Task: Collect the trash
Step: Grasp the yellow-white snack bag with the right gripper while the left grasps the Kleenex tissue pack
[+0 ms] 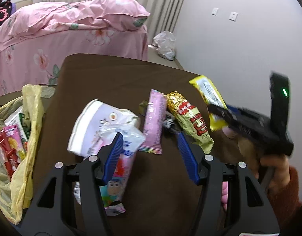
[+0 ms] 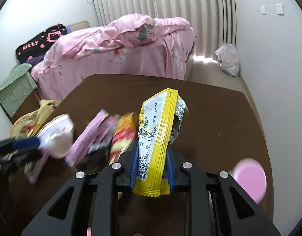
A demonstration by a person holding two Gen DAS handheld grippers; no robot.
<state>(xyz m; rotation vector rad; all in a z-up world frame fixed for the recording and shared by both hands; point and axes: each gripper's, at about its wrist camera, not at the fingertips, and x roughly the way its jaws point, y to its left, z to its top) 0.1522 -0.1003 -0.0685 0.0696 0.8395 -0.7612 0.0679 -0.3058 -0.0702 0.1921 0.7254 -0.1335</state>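
The right hand-held gripper is filling the bottom of the right wrist view, its blue pads clenching the lower part of a yellow wrapper. The wrapper is standing with its long axis running straight up the frame from between the pads, its torn top hanging above the brown worktop.

In the left wrist view the same wrapper is showing at the right of the frame, sticking up and to the left out of the right hand-held gripper. The yellow trash bag is sitting at the far left edge of that frame, at the worktop's left side, already holding several wrappers. So the wrapper is likely needing to cross the whole frame leftward, over the loose pile in the middle: a gold packet, a pink wrapper and a white cup.

The left hand-held gripper is hanging released over the worktop, nothing between its pads, and it is much nearer the bag and the white cup.
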